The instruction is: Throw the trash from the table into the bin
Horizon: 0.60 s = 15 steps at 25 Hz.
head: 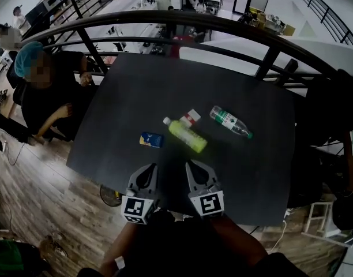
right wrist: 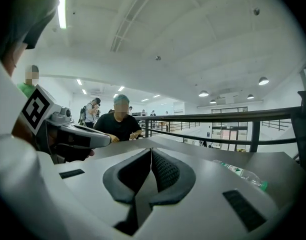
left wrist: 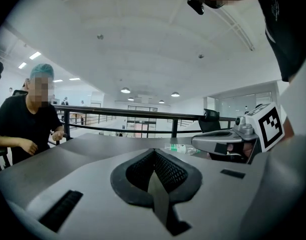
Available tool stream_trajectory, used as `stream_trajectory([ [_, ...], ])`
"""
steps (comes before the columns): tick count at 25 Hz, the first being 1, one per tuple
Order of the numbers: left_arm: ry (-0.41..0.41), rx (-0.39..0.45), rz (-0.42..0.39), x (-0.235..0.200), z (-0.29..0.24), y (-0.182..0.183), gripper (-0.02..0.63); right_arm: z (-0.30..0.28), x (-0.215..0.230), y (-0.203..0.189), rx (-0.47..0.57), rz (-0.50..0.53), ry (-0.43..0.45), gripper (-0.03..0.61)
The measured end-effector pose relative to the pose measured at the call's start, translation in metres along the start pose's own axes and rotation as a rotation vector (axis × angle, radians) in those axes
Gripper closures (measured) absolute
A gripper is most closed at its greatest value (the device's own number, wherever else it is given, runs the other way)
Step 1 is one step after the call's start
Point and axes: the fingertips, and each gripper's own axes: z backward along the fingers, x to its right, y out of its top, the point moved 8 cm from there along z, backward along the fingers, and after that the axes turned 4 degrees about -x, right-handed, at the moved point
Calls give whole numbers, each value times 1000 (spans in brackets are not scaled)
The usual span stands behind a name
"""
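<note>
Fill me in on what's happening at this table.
A person stands at the near edge of a dark table with the left gripper and right gripper side by side, both shut and empty. On the table lie a yellow-green bottle, a clear bottle with a green label, a blue packet and a small white-and-red carton. None is picked up yet. No bin is in view. A seated person is at the table's far left.

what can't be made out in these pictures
- bin: in no view, beyond every frame's edge
- blue packet: head view, print too small to read
- red-and-white item: head view, too small to name
- clear bottle: left gripper view, partly hidden behind the right gripper
</note>
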Motion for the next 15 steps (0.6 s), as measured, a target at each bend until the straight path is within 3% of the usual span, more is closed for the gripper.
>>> stream_trajectory([
  [11,-74,-6,-7,-46,-30,2,594,-39,12,-2,-75,33,-128,552],
  [15,-92,-15,-9,-61,-34,0,594,-49,17,-2,-151,83,-153,552],
])
